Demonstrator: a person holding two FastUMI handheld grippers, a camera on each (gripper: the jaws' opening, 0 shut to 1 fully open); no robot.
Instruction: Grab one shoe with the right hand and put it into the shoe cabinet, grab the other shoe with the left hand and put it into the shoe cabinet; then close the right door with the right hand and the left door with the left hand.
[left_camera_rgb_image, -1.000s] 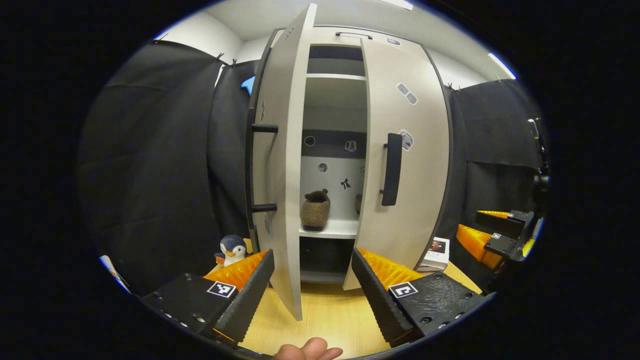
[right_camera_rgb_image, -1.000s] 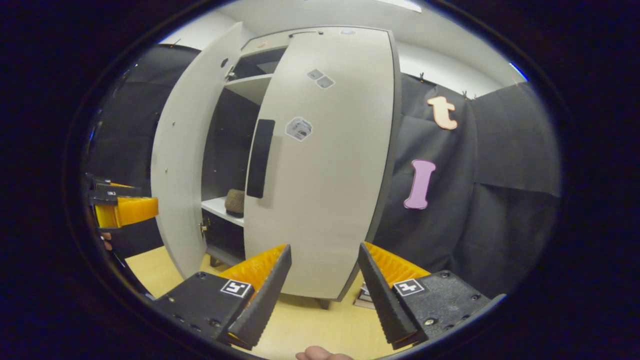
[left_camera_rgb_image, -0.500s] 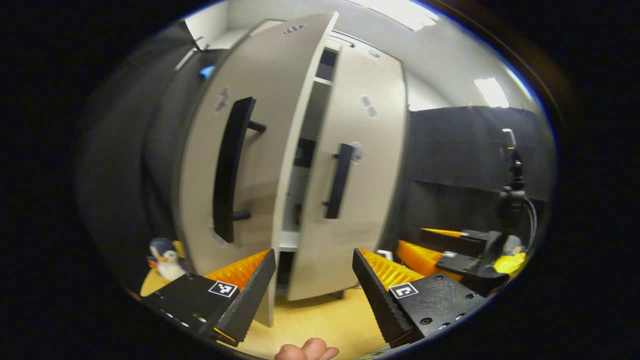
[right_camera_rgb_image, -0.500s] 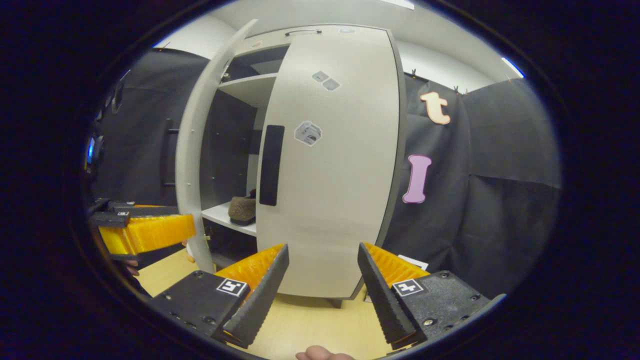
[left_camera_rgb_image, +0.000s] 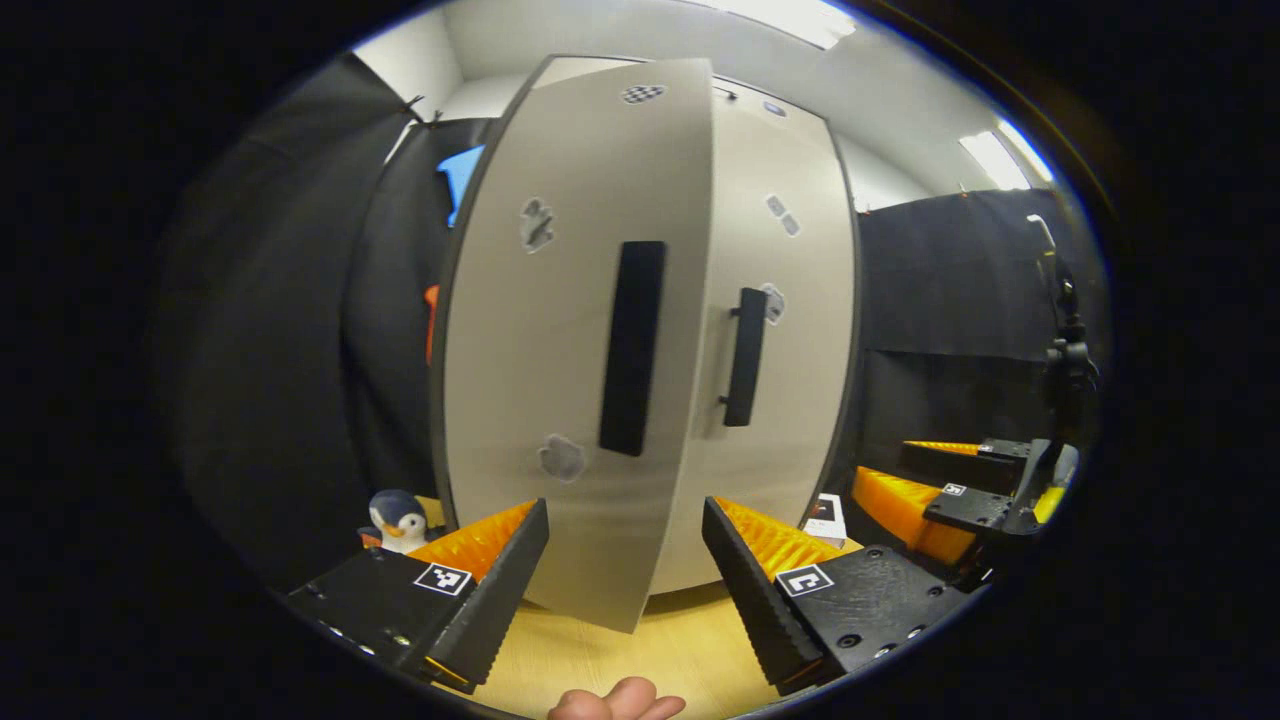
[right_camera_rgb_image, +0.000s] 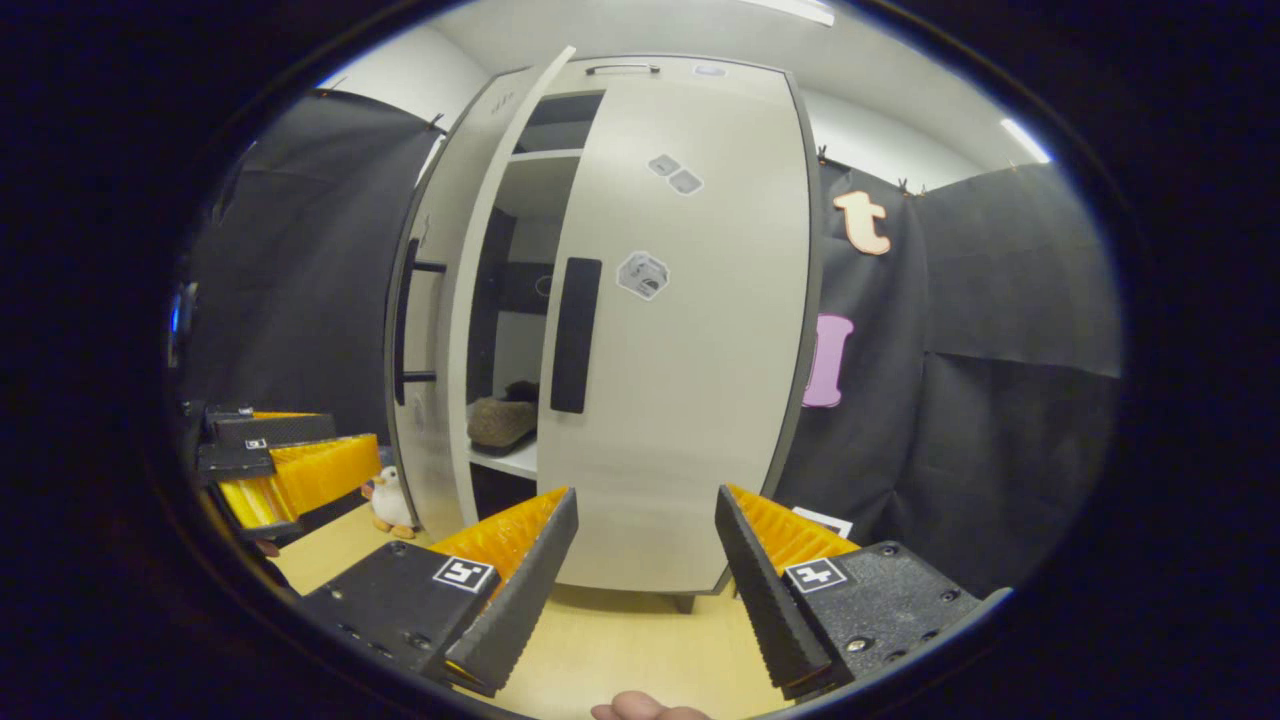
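Two doors (left_camera_rgb_image: 570, 340), one penguin (left_camera_rgb_image: 398, 520)

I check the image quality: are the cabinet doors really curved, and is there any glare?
Left gripper view: the fisheye lens bows the left door; a ceiling light glares. Right gripper view: the right door bulges likewise, evenly lit, sharp.

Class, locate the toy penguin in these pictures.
In the left gripper view, the toy penguin stands on the wooden floor, at the foot of the shoe cabinet's left door, lower left.
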